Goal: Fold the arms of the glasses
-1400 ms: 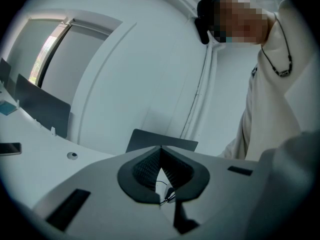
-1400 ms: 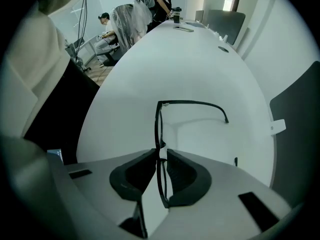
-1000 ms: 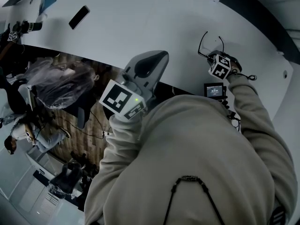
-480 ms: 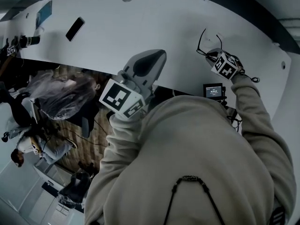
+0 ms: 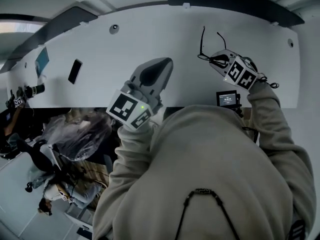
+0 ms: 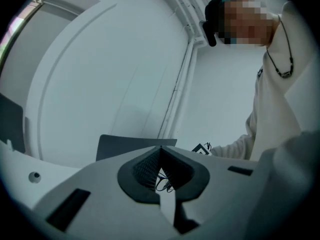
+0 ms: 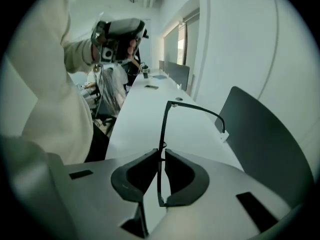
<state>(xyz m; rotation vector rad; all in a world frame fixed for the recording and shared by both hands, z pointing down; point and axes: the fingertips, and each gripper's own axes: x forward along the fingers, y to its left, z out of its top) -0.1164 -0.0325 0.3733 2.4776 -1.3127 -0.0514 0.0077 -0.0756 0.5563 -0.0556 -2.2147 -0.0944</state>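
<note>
Now the right gripper (image 7: 161,156) clamps the thin black-framed glasses (image 7: 167,109); the clenched, empty left gripper (image 6: 160,154) should gently nudge an arm inward.

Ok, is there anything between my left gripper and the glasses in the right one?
Nothing visible. The shut left gripper faces the glasses across open space; the right gripper holds them by the frame.
</note>
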